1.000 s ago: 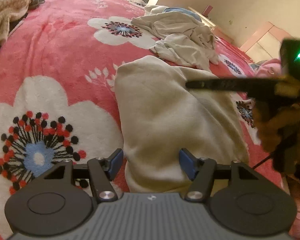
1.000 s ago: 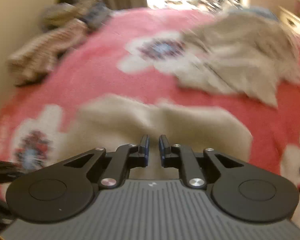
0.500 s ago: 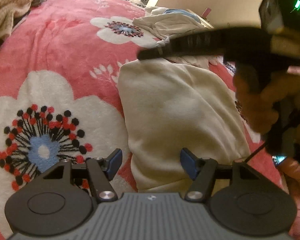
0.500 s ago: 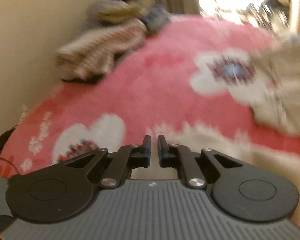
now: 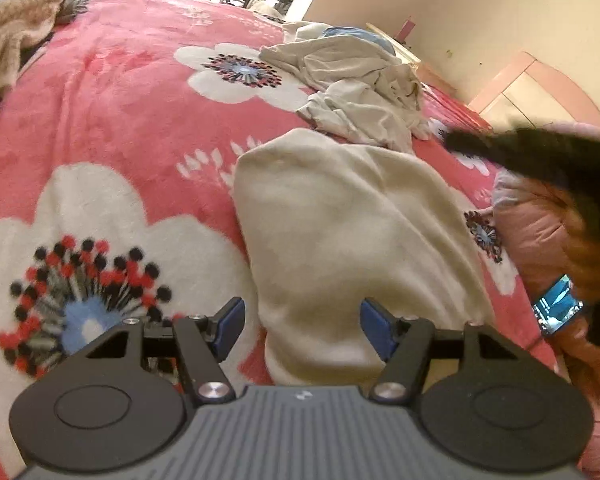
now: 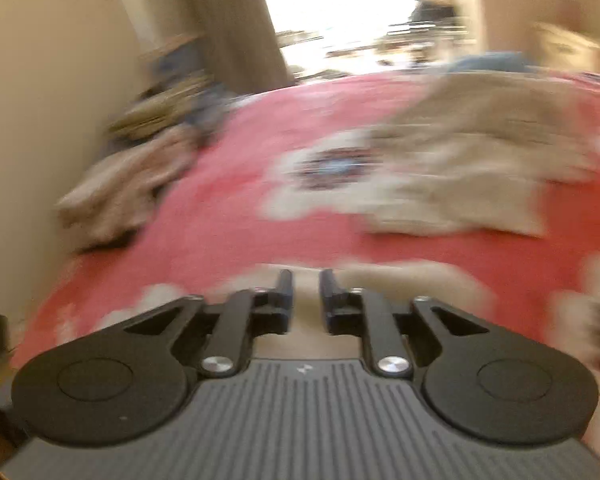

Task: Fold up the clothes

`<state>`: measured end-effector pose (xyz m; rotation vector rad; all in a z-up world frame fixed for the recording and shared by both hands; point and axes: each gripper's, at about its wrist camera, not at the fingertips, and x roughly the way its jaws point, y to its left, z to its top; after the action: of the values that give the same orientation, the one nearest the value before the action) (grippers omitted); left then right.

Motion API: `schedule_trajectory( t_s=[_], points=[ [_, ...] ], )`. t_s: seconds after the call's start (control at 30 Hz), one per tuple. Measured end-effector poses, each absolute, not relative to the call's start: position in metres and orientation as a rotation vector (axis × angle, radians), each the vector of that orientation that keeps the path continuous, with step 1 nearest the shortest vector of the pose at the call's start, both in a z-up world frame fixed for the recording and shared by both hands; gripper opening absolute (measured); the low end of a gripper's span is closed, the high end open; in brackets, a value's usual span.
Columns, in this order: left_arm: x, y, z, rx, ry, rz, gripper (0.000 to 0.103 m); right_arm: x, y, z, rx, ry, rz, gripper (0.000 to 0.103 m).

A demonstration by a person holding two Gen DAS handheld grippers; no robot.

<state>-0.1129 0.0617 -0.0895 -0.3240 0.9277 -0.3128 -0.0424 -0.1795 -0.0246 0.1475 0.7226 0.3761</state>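
A cream garment (image 5: 348,216) lies folded into a long pad on the pink flowered blanket (image 5: 120,100). My left gripper (image 5: 302,320) hovers over its near end, open, with the blue pads on either side of the cloth and clear of it. My right gripper (image 6: 305,280) is blurred with motion and its jaws are opening, a narrow gap between them. Nothing is caught there; the cream garment (image 6: 400,276) shows below. In the left wrist view the right gripper's dark fingers (image 5: 540,152) stick in from the right edge, above the blanket.
A crumpled heap of pale clothes (image 5: 360,88) (image 6: 480,168) lies farther up the bed. Folded knitwear (image 5: 12,36) (image 6: 140,176) is stacked at the left edge by the wall. A person's pink sleeve (image 5: 540,220) and a lit phone (image 5: 558,304) are at the right.
The right gripper swept over the cream garment, rose across the left wrist view, then drew back to the right edge. Its jaws have parted from shut. The left gripper stayed put.
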Motion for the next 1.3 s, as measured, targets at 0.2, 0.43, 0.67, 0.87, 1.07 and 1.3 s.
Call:
schedule_trajectory(
  t_s=[0.2, 0.43, 0.67, 0.87, 1.07, 1.3],
  points=[
    [-0.090, 0.060, -0.099, -0.358, 0.948, -0.364, 0.070, -0.063, -0.268, -0.074, 0.329, 0.894, 0.189, 0.032],
    [-0.068, 0.068, -0.106, -0.465, 0.989, -0.389, 0.073, -0.033, -0.300, -0.103, 0.652, 0.974, 0.282, 0.072],
    [-0.065, 0.076, -0.107, -0.534, 1.021, -0.407, 0.074, 0.002, -0.285, -0.132, 0.729, 1.080, 0.355, 0.078],
    [-0.091, 0.072, -0.122, -0.607, 1.073, -0.414, 0.074, -0.007, -0.283, -0.148, 0.783, 1.044, 0.388, 0.080],
    [-0.106, 0.068, -0.119, -0.612, 1.055, -0.403, 0.073, -0.021, -0.289, -0.155, 0.864, 1.011, 0.399, 0.080],
    [-0.122, 0.066, -0.119, -0.629, 1.056, -0.403, 0.074, -0.053, -0.282, -0.152, 0.854, 0.987, 0.402, 0.080]
  ],
)
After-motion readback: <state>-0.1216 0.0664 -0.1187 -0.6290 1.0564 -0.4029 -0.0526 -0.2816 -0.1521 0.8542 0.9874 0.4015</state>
